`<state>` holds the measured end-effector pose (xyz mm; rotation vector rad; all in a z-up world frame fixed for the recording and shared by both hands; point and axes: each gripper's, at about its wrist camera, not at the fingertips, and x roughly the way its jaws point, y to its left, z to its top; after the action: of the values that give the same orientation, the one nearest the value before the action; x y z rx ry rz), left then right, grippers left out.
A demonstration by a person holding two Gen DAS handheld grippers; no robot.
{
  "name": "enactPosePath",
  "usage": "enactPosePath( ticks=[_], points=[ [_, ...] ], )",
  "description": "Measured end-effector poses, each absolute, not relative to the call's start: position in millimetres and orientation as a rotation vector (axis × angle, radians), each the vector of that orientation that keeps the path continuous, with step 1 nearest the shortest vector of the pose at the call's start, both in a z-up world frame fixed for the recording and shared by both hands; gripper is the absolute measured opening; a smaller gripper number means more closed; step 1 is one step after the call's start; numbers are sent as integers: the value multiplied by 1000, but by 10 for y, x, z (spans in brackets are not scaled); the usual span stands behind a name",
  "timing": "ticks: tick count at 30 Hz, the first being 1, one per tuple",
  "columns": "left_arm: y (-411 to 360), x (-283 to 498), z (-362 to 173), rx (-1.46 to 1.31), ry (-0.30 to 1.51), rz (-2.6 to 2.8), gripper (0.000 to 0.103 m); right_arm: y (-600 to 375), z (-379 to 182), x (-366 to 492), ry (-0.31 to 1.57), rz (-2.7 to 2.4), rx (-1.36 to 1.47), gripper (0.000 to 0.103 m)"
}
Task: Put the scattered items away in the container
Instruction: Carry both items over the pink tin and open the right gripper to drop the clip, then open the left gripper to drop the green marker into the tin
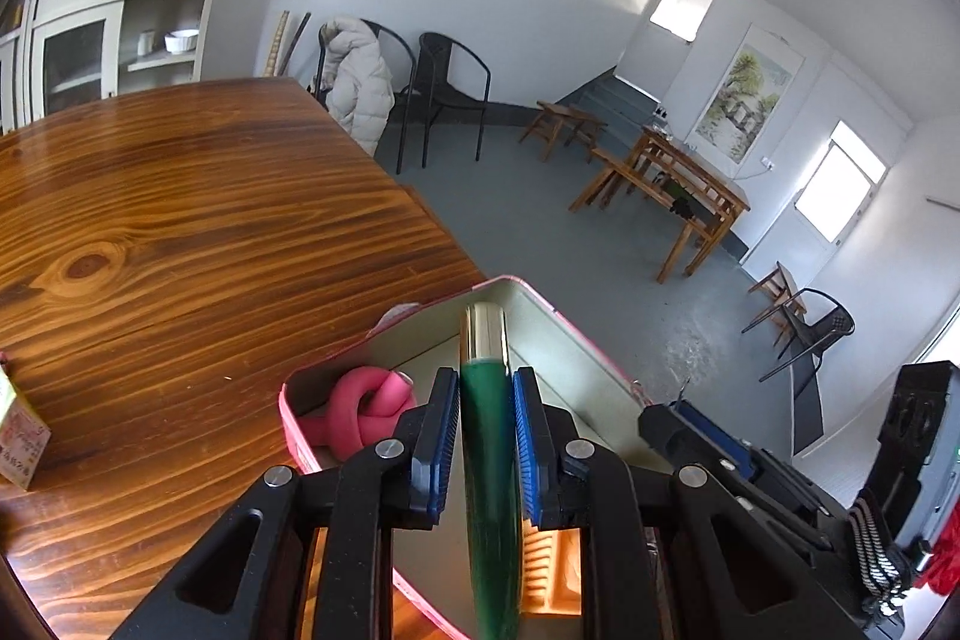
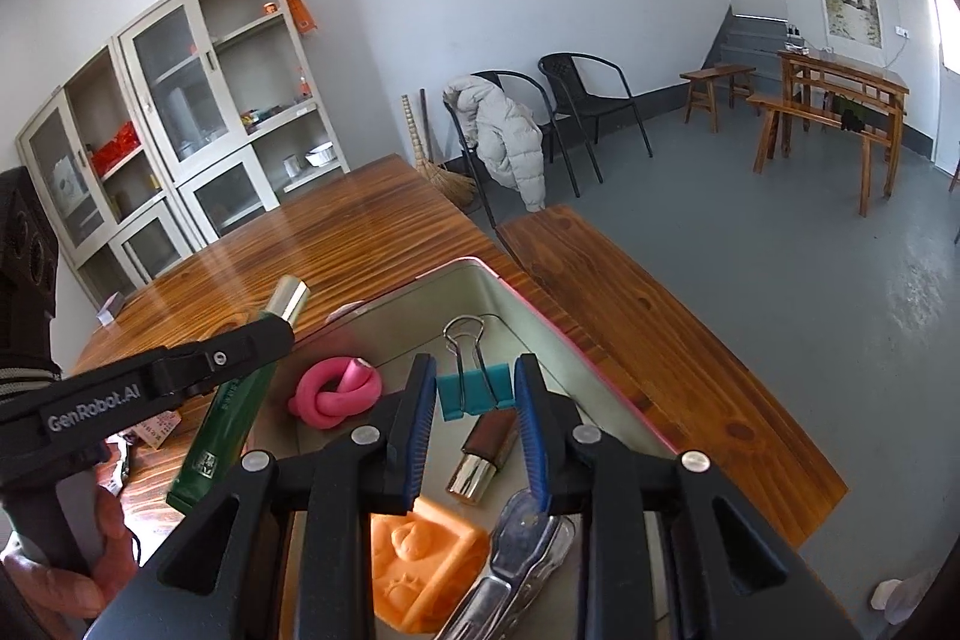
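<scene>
- Presently, left gripper (image 1: 486, 436) is clamped on a green tube (image 1: 489, 460); blue pads press both flanks, gold cap end pointing forward over the tin.
- Same tube from the right wrist view (image 2: 231, 412): held aslant above the tin's left edge, cap (image 2: 291, 298) uppermost, crimped tail low near the table.
- Container: pink-rimmed metal tin (image 2: 510, 298), open, sitting at the table corner on the wooden table (image 1: 180, 220).
- Inside the tin: pink knotted cord (image 2: 336, 394) at the left; teal binder clip (image 2: 474, 388) with wire handles pointing toward the far wall; brown lipstick with gold base (image 2: 483, 454) just beside the clip; orange moulded block (image 2: 420, 562) nearest the camera; clear-handled metal tool (image 2: 516, 550) just beside the block, on its right.
- Right gripper (image 2: 477, 430) hovers above the tin's middle, fingers moderately parted, nothing between them; clip and lipstick show through the gap below.
- Small printed carton (image 1: 18, 436) stands on the table, well apart from the tin, at the left edge of the left wrist view.
- Wooden bench (image 2: 660, 340) runs alongside the table's right side.
</scene>
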<state>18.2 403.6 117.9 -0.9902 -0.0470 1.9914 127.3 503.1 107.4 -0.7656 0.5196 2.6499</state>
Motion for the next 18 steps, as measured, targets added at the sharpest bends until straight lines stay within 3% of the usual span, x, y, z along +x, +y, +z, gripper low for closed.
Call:
enactPosePath(
  ticks=[3,4,5,7,12,18],
  points=[
    [4038,166,1137,-1015,-33,1989,23,5055,1053,1259,542,2641,-774,30],
    [4030,165,1129,-1021,-32,1994,38,5060,1045,1255,549,2638,-777,31],
    [4014,167,1131,-1022,-38,2005,64,5063,1037,1255,555,2636,-779,31],
    [3944,198,1166,-992,-63,2049,78,5066,1027,1256,566,2637,-779,35],
    [3837,196,1263,-957,-51,2111,78,5016,1034,1260,572,2646,-772,46],
    [3730,112,1278,-984,-66,2155,78,4862,1101,1210,533,2676,-782,50]
  ],
)
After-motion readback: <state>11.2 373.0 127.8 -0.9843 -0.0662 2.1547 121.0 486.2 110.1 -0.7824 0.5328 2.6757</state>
